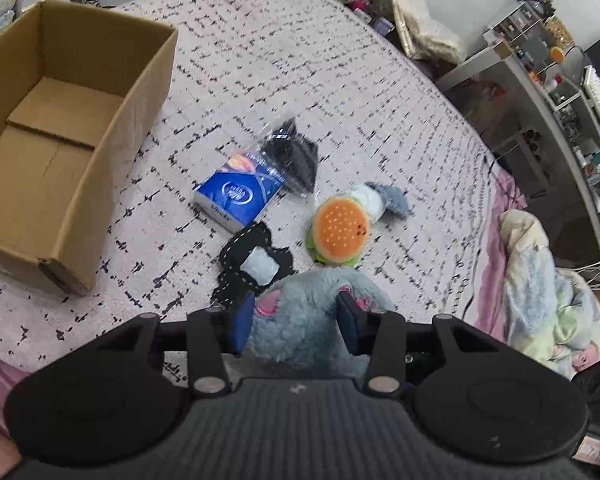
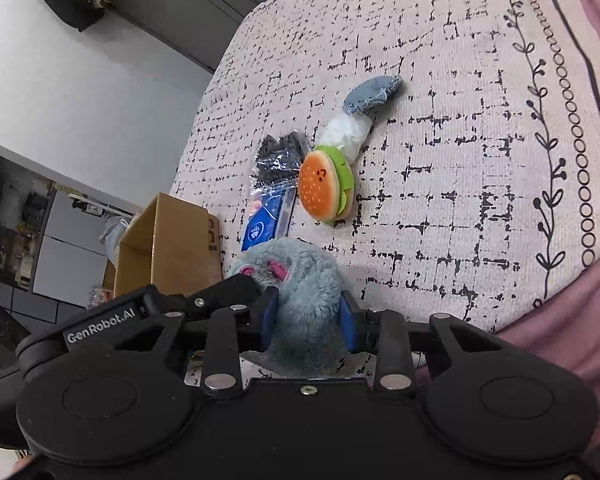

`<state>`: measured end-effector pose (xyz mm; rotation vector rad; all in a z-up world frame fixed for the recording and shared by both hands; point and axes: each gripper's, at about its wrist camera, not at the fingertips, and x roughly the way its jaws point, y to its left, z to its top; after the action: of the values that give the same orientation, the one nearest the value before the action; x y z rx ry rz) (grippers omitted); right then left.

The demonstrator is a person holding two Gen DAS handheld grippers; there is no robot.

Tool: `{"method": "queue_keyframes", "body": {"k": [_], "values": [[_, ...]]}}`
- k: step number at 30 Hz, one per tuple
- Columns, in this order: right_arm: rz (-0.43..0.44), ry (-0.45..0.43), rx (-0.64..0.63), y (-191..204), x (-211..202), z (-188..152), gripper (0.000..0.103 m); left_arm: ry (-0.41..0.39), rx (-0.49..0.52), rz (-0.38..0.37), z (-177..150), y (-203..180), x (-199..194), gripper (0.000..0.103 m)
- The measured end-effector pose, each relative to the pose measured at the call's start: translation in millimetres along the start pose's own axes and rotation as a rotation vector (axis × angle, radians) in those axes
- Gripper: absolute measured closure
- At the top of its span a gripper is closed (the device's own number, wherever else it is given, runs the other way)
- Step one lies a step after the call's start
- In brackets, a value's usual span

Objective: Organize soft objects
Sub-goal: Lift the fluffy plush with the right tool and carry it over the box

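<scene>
A blue-grey plush toy with pink ears point(image 1: 300, 320) is held between the fingers of both grippers above the bed. My left gripper point(image 1: 296, 324) is shut on it; my right gripper point(image 2: 308, 312) is shut on the plush toy point(image 2: 300, 288) too. The left gripper's finger point(image 2: 236, 284) shows in the right wrist view beside the toy. A burger plush point(image 1: 340, 232) point(image 2: 324, 188), a blue tissue pack point(image 1: 240, 196) point(image 2: 266, 220), a black item in clear wrap point(image 1: 292, 156) point(image 2: 276, 160), a black dotted fabric piece point(image 1: 252, 264) and a blue-and-white sock point(image 1: 380, 200) point(image 2: 364, 108) lie on the bedspread.
An open, empty cardboard box point(image 1: 60, 152) point(image 2: 168, 248) stands on the bed at the left. The patterned bedspread point(image 1: 300, 60) covers the bed. A crumpled blanket point(image 1: 548, 292) lies at the right edge. Shelves point(image 1: 560, 120) stand beyond the bed.
</scene>
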<state>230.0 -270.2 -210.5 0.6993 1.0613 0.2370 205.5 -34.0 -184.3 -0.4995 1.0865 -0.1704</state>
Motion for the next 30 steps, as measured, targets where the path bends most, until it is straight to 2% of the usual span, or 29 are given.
{"method": "queue_keyframes", "body": {"k": [7,18,30], "values": [[0.001,-0.054,-0.041,22,-19,-5,0.072,-0.061,0.023,-0.057,6,-4,-30,0.06],[-0.005,-0.122,-0.12,67,-30,-5,0.072,-0.125,-0.016,-0.135,22,13,-64,0.06],[0.019,-0.174,-0.215,119,-23,-9,0.072,-0.218,-0.038,-0.153,38,40,-97,0.06]]}}
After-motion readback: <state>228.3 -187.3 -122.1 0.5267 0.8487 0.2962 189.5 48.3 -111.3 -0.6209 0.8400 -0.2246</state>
